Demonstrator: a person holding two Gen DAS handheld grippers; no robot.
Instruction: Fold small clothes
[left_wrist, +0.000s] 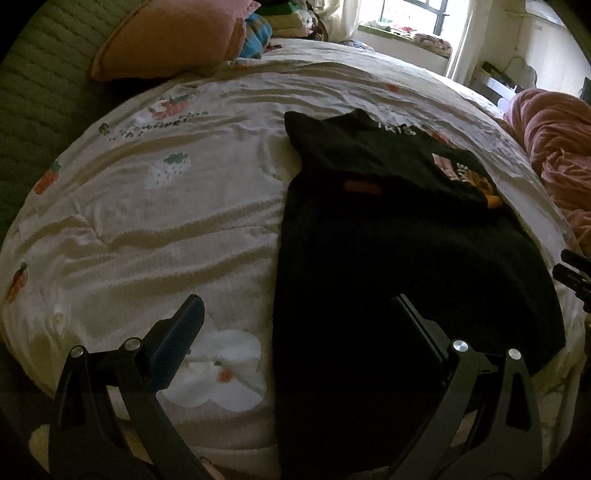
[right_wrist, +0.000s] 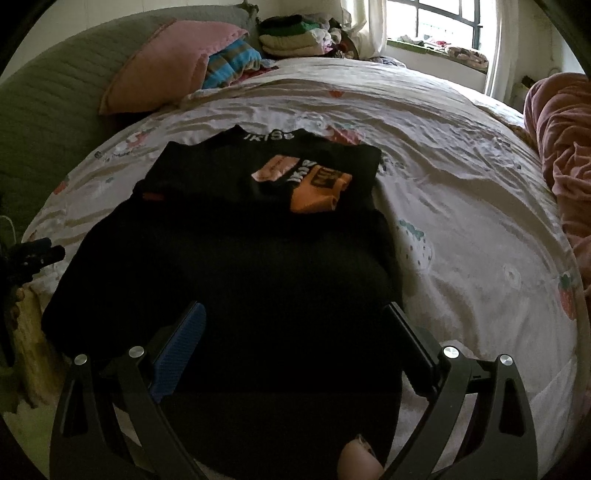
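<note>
Bright barred window (right_wrist: 439, 26) behind bed (right_wrist: 461, 177)

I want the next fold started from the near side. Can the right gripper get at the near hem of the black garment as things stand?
Probably yes. The right gripper is open and hangs right over the near part of the black garment, with nothing lying between. The orange printed piece sits farther back.

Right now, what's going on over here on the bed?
A person is folding small clothes with a handheld gripper in each hand. A black garment lies spread on the strawberry-print quilt, with smaller black and orange pieces stacked at its far end. Both the left gripper and the right gripper hang open over its near edge, holding nothing yet.
</note>
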